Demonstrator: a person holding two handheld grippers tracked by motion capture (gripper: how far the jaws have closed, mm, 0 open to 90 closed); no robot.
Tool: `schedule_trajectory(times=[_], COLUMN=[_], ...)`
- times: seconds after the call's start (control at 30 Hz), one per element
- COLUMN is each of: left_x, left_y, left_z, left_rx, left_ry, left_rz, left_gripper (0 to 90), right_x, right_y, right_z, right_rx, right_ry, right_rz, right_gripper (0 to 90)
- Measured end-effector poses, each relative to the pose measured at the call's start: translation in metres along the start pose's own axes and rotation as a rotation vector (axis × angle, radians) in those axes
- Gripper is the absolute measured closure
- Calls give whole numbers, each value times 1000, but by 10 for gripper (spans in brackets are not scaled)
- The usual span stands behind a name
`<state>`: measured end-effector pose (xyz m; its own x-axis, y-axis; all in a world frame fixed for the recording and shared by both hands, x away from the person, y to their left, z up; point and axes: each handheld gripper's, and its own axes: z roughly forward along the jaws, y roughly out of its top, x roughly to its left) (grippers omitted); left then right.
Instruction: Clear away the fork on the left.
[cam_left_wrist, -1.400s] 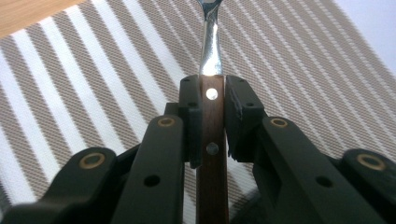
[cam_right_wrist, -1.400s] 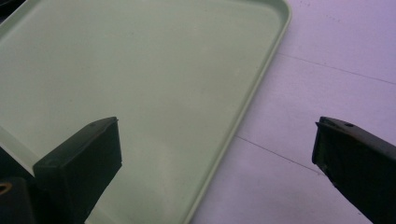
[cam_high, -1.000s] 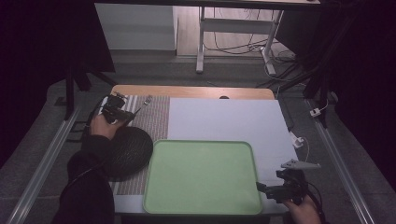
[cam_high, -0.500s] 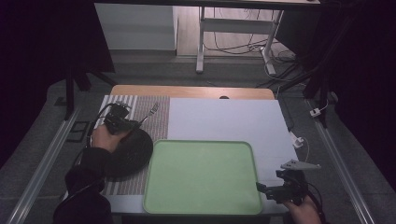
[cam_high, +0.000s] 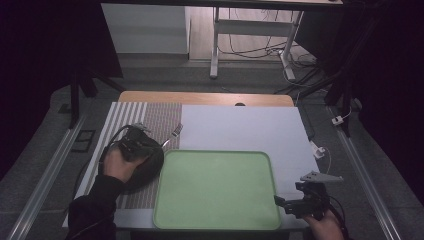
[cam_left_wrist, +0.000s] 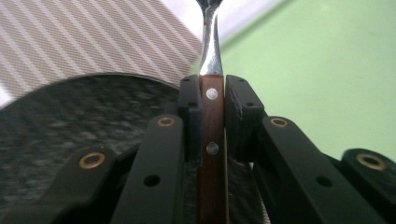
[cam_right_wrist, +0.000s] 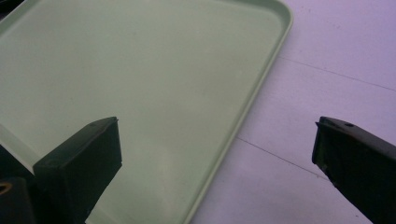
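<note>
My left gripper (cam_left_wrist: 212, 100) clamps fork (cam_left_wrist: 211, 51) over dark plate (cam_high: 145, 170); right gripper (cam_right_wrist: 215, 154) open, idle. Green tray (cam_high: 220, 220) bare; nothing placed yet.

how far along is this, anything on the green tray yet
Done: the left gripper is shut on a wooden-handled utensil, likely a fork by its tines, held above the dark plate. In hand: carrying it, perhaps toward the tray. Left: the green tray has nothing on it, and the right gripper waits open at its near right corner.
</note>
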<state>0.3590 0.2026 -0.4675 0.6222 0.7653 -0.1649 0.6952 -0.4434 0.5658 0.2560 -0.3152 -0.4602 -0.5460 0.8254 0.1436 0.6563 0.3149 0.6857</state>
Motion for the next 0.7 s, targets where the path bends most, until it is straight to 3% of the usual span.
schedule_trajectory(times=[0.37, 0.7], left_x=[-47, -80], left_y=[-15, -23], left_z=[4, 24], left_rx=[21, 74], left_ry=[-26, -55], left_rz=[35, 65], left_gripper=[774, 774], right_x=[1, 1], right_y=[0, 0], right_z=[0, 0], right_rx=[3, 4], right_ry=[-2, -1], right_rz=[-5, -9], right_gripper=[15, 15])
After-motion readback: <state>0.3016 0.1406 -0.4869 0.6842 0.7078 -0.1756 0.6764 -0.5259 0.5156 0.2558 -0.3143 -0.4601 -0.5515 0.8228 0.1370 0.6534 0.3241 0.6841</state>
